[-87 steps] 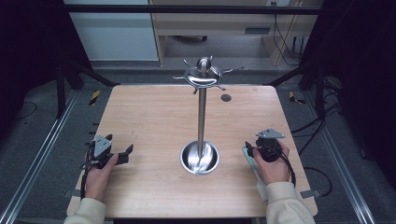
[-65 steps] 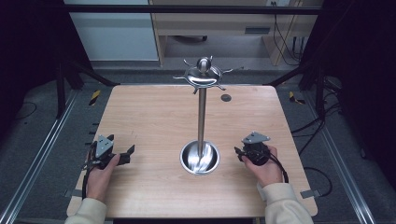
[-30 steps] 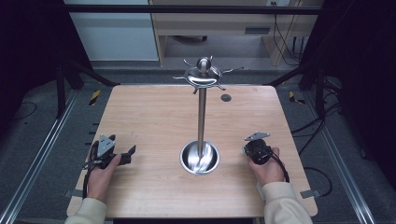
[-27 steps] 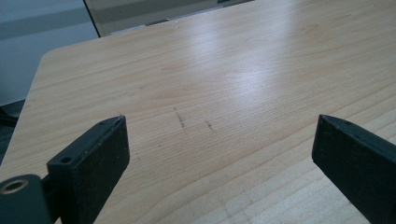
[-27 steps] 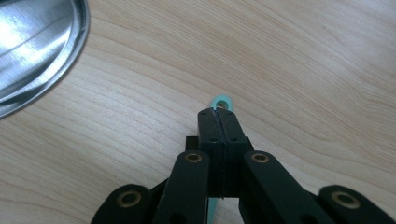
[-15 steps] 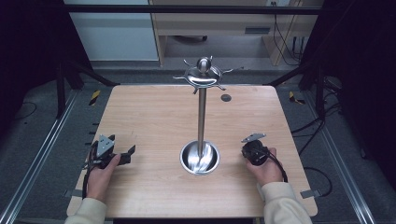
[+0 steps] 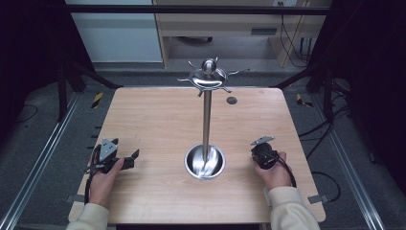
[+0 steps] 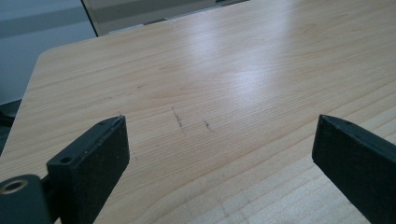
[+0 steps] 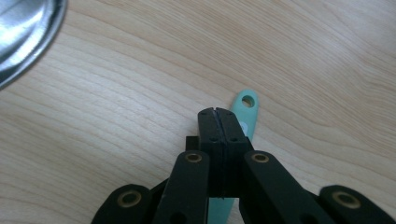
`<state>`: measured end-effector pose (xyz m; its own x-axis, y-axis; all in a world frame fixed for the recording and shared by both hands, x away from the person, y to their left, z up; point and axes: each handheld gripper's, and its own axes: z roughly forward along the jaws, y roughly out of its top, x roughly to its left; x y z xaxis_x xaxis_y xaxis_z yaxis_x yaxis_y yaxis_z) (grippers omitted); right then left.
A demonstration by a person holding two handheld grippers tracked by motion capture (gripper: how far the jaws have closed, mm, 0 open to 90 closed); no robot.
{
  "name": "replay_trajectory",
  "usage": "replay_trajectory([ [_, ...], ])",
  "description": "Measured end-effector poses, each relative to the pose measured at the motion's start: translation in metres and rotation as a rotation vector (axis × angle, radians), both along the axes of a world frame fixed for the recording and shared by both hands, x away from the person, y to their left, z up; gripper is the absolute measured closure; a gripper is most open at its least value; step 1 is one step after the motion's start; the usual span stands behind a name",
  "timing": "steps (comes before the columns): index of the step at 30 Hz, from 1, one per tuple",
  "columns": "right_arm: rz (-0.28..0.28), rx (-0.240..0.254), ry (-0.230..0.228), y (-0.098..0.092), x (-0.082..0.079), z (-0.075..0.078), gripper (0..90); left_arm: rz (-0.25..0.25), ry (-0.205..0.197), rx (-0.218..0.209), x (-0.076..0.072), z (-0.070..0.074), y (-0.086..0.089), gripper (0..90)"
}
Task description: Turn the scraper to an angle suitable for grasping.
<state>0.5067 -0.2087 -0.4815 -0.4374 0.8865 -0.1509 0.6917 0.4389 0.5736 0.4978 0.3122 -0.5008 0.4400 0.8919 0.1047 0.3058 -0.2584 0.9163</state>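
Meanwhile, the right gripper (image 7: 262,154) has drawn a little nearer the steel stand (image 7: 206,125) than it was about three seconds ago, when it sat farther out toward the table's right edge with the mint-green handle (image 9: 246,114) showing beside it; the left gripper (image 7: 125,161) has kept its place to the left of the stand. In the right gripper view the right gripper's (image 9: 217,112) jaws are pressed together with nothing between them, and the handle lies flat on the wooden table (image 7: 158,120) just beneath and beside them, its holed end pointing away from the stand's round base. The left gripper's jaws stand wide apart over bare wood. Count: two grippers, one stand, one mint-green handle, one small dark disc (image 7: 231,100) behind the stand.
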Motion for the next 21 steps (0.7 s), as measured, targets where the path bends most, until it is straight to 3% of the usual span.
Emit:
replay_trajectory([
  [7, -0.035, 0.005, -0.001, -0.006, 0.001, 0.0, 90.0, -0.003, 0.0, 0.006, 0.0, 0.0, -0.001, 3.7],
  [13, -0.045, 0.073, -0.027, -0.01, -0.002, 0.006, 89.6, -0.006, 0.006, 0.013, 0.0, 0.0, -0.001, 3.7],
  [17, -0.077, 0.083, 0.002, -0.015, -0.002, 0.01, 89.9, -0.006, 0.006, 0.01, 0.0, 0.0, -0.001, 3.7],
  [21, -0.084, 0.061, 0.04, -0.015, -0.002, 0.021, 88.9, -0.011, 0.007, 0.014, -0.001, 0.0, -0.001, 3.7],
])
